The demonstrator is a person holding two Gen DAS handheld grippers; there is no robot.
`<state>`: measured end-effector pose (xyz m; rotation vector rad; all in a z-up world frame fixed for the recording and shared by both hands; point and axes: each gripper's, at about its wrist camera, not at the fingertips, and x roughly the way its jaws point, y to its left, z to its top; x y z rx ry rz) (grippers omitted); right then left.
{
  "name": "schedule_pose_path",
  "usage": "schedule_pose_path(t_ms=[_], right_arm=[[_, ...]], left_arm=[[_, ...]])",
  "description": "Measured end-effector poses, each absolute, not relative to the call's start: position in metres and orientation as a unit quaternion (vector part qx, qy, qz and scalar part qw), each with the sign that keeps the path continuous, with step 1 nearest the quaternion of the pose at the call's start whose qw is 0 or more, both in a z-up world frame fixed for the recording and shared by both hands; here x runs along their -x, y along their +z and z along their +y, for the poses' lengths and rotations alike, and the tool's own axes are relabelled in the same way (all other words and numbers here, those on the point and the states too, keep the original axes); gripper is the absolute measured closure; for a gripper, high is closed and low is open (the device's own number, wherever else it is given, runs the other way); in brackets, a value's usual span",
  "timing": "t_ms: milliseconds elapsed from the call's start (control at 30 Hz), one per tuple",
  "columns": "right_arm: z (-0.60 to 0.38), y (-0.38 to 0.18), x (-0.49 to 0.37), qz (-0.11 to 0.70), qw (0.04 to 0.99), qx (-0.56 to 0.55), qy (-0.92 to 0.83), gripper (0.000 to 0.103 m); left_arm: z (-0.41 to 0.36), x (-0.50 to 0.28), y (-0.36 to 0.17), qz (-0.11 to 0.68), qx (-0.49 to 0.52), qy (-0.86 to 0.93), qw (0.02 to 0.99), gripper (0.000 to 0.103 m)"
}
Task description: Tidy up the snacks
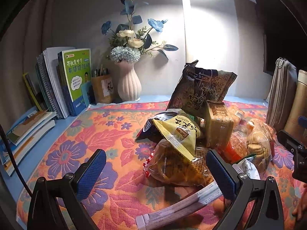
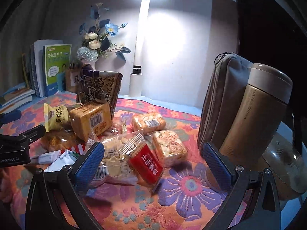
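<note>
You are holding the left gripper (image 1: 156,169) with jaws spread wide, empty, over a clear bread packet (image 1: 178,164) at the near edge of the snack pile. Your right gripper (image 2: 153,163) is likewise gaping, unloaded, above a red biscuit packet (image 2: 146,164) lying lengthwise toward you. The dark noodle bag (image 2: 99,88) is standing upright behind, on the floral cloth (image 2: 182,191) covering the worktop.

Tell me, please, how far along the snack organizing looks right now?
Nothing looks sorted yet: the dark upright bag, yellow peanut packet and red cracker packet lie in one heap on the floral cloth. The left gripper and right gripper are open, holding nothing. All sorting remains.
</note>
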<state>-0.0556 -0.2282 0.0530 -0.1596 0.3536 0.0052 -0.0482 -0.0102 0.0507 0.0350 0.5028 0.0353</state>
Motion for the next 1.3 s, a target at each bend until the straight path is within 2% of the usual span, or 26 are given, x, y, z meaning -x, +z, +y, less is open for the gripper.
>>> schedule_pose_path(t_ms=[167,333,467,600,1300], right_arm=[[-0.22,0.052,0.059,0.167,0.979,0.113,-0.044,0.0],[-0.225,0.064,0.078,0.127,0.987,0.098,-0.003,0.0],[-0.218,0.051,0.055,0.214,0.97,0.098,0.06,0.0],[-0.223,0.045,0.043,0.251,0.961,0.078,0.091,0.0],[-0.231,0.043,0.035,0.274,0.956,0.051,0.088,0.0]], left_arm=[[-0.006,0.048,0.05,0.253,-0.003,0.008,0.967,0.0],[-0.002,0.047,0.05,0.257,0.011,-0.002,0.966,0.0],[-0.002,0.044,0.049,0.263,0.014,-0.008,0.965,0.0],[-0.001,0.044,0.049,0.267,0.02,-0.015,0.963,0.0],[0.003,0.036,0.044,0.289,0.03,-0.019,0.957,0.0]])
